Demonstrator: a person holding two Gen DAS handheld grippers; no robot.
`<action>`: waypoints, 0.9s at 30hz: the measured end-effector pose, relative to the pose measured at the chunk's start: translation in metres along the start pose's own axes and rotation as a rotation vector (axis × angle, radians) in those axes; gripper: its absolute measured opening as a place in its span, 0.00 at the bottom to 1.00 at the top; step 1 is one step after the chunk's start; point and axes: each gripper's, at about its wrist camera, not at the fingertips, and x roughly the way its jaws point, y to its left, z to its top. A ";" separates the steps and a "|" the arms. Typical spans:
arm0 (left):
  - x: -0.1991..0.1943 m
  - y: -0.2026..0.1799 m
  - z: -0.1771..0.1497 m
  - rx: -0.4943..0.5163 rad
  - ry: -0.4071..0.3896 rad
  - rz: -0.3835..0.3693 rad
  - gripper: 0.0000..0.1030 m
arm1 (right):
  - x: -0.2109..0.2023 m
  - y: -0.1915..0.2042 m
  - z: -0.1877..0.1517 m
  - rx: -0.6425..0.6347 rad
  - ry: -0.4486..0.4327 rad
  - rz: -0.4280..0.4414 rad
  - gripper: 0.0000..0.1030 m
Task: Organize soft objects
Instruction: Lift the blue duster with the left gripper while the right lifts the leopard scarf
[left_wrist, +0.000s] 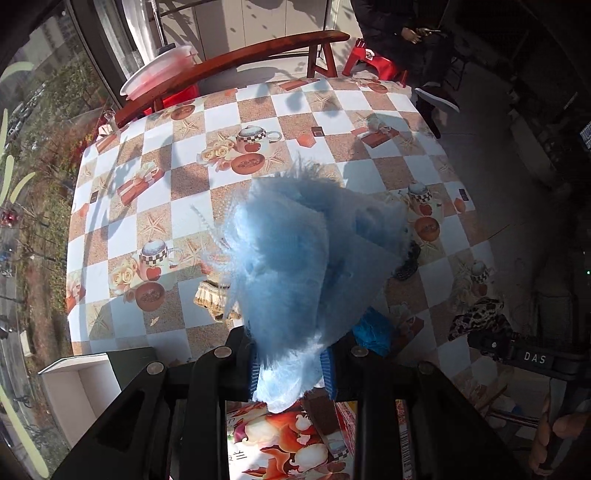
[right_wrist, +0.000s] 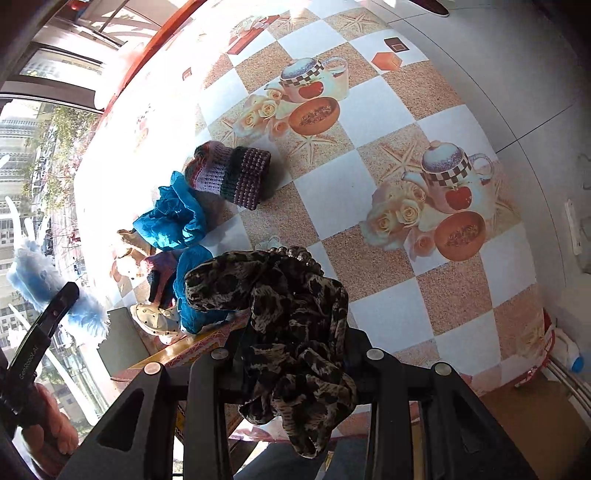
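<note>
- At the far left of the left wrist view, an open white box (left_wrist: 74, 384) sat at the near edge of the table (left_wrist: 177, 147), with a dark green flap (left_wrist: 133, 363) beside it.
- A small cream fringed piece (left_wrist: 210, 295) lay on the checked tablecloth just left of the hanging fabric.
- The left gripper (left_wrist: 291, 373) was clamped on a fluffy light-blue scarf (left_wrist: 295, 258); its 2 blue pads (left_wrist: 328, 369) pressed a bunched end, and the rest hung clear above the table.
- A teal cloth (left_wrist: 373, 330) showed just right of that scarf, on the table.
- Farther right, the right gripper's black body appeared with a leopard-print scarf (left_wrist: 476, 317) at its tip.
- In the right wrist view, the blue scarf (right_wrist: 40, 277) and the left gripper's handle were at the far left, held by a hand (right_wrist: 55, 424).
- A cluster lay on the table left of centre: a striped knitted hat (right_wrist: 229, 173), a teal cloth (right_wrist: 173, 218), a polka-dot item (right_wrist: 159, 319) and other small soft pieces.
- The right gripper (right_wrist: 295, 354) was closed on the leopard-print scarf (right_wrist: 280, 306), which bunched between its fingers and draped down over the mount, lifted off the table (right_wrist: 406, 295).
- A white bottle with a blue cap (right_wrist: 569, 354) stood at the far right, below the table edge.
</note>
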 end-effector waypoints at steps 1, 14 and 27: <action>-0.005 -0.006 0.001 0.017 -0.013 -0.007 0.29 | -0.007 0.000 -0.002 -0.011 -0.017 -0.009 0.34; -0.046 -0.099 -0.012 0.287 -0.092 -0.135 0.28 | -0.049 -0.018 -0.039 -0.014 -0.137 -0.078 0.34; -0.079 -0.171 -0.064 0.600 -0.111 -0.297 0.29 | -0.077 -0.050 -0.069 0.042 -0.184 -0.151 0.34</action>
